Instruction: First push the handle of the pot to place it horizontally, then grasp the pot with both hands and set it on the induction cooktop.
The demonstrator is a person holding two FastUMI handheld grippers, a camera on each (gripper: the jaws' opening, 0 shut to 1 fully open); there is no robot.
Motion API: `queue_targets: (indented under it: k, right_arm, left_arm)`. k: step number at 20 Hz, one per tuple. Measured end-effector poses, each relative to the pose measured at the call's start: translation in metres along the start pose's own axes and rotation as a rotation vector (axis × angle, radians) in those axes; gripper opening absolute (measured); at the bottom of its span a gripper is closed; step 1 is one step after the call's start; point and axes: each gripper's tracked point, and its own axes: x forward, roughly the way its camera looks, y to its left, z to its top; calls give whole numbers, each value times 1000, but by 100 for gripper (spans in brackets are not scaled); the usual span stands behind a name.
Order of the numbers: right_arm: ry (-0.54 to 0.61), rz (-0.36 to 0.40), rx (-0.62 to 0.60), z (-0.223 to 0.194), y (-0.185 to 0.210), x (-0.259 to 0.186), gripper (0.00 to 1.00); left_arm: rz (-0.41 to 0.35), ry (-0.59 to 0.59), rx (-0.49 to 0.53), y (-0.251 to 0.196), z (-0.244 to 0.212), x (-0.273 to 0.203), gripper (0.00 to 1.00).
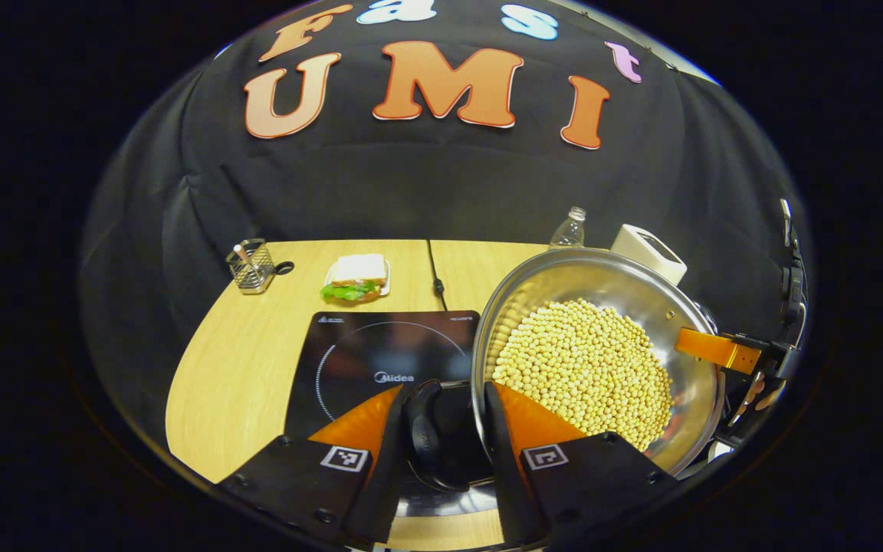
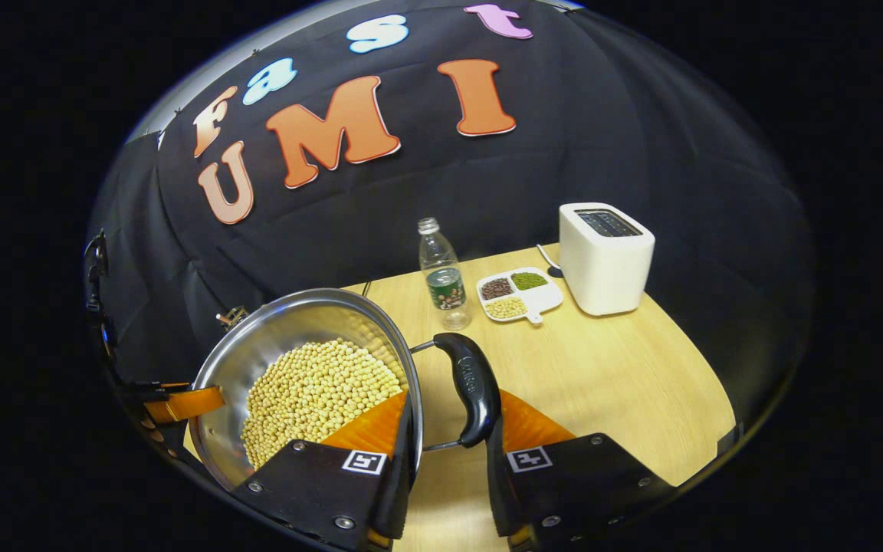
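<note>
A steel pot point(image 1: 587, 280) full of soybeans point(image 1: 587, 368) hangs above the table, beside the black induction cooktop point(image 1: 357, 353) and overlapping its right edge. My left gripper point(image 1: 445, 391) is shut on the pot's black side handle point(image 1: 426, 437). The right gripper point(image 1: 748, 356) shows at the pot's far rim. In the right gripper view, the pot point(image 2: 296, 322) and its soybeans point(image 2: 311, 391) sit at the left. There my right gripper point(image 2: 453, 402) is shut on the other black handle point(image 2: 472, 383), and the left gripper point(image 2: 181, 402) holds the opposite side.
A wire basket point(image 1: 250, 267), a sandwich on a plate point(image 1: 357, 277) and the cooktop's cable point(image 1: 435, 276) lie behind the cooktop. A plastic bottle point(image 2: 443, 276), a divided dish of beans point(image 2: 518, 295) and a white toaster point(image 2: 605, 257) stand on the wooden table point(image 2: 625, 383).
</note>
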Motion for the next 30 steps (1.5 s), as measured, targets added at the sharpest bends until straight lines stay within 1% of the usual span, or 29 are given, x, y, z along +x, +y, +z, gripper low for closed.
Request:
queue_targets:
  k: [6, 7, 8, 9, 10, 11, 14, 15, 16, 18, 20, 21, 23, 24, 25, 26, 28, 30]
  right_arm:
    - [15, 50, -32, 1, 65, 20, 43]
    - [22, 60, -37, -1, 75, 24, 43]
    - [28, 70, -40, -2, 86, 29, 43]
    - [34, 80, -44, -7, 95, 34, 43]
    - [41, 90, -48, -9, 106, 38, 43]
    - [48, 99, -51, -12, 116, 43, 43]
    - [73, 119, -61, -23, 141, 60, 43]
    - [80, 123, -65, -27, 146, 65, 43]
    - [90, 126, -68, -32, 150, 69, 43]
    - [109, 132, -77, -40, 159, 83, 43]
    - [132, 137, -81, -49, 163, 90, 43]
    - [142, 140, -80, -54, 168, 96, 43]
    - [157, 146, -83, -61, 175, 108, 43]
    - [161, 147, -83, -64, 177, 112, 43]
    - [164, 146, -86, -68, 180, 116, 43]
    - [167, 146, -88, -71, 181, 118, 43]
    - [173, 147, -90, -75, 180, 123, 43]
    - [175, 152, -72, -75, 179, 123, 43]
  left_arm:
    - [47, 4, -49, 62, 6, -25, 56]
    - [56, 8, -58, 74, 6, -27, 59]
    - [67, 12, -66, 86, 4, -30, 59]
    - [77, 13, -72, 97, 4, -31, 55]
    - [88, 15, -78, 99, 7, -36, 56]
    - [98, 18, -85, 103, 8, -43, 63]
    - [119, 36, -105, 107, 11, -61, 63]
    - [123, 46, -111, 107, 8, -65, 59]
    - [126, 58, -120, 99, 2, -60, 59]
    - [132, 83, -132, 99, -2, -61, 59]
    - [140, 103, -142, 99, -2, -63, 60]
    - [145, 110, -145, 98, 0, -66, 56]
    - [153, 117, -150, 98, 2, -67, 63]
    - [155, 121, -153, 98, 1, -67, 59]
    - [155, 127, -155, 97, 1, -68, 63]
    - [154, 131, -158, 98, 1, -66, 63]
    - [146, 141, -164, 97, 0, -66, 56]
    - [138, 133, -164, 98, 6, -69, 63]
